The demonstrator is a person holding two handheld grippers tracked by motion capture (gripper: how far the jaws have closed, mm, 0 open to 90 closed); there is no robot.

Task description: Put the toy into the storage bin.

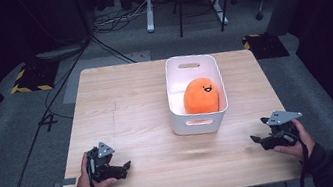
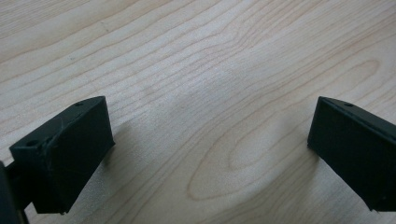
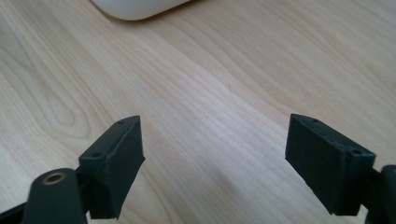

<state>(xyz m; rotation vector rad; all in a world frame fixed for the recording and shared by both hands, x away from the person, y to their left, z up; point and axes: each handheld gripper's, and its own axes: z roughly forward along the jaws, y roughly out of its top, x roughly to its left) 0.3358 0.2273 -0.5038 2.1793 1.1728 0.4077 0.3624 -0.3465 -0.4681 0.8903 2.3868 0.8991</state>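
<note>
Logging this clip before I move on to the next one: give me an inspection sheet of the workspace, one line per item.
Surface: light wooden table, bare wood between bin and grippers.
Job's things: orange plush toy with a smiling face lies inside the white bin, which stands right of the table's centre.
Clutter: nothing seen on the table.
Grippers: left gripper and right gripper rest low at the near edge, each held in a hand; jaws of both stand wide apart with nothing between them.
Cables: a black cable trails from the right gripper; more cables run across the floor at left.
Surroundings: grey carpet, yellow-black striped bases, chairs and desk legs behind.
</note>
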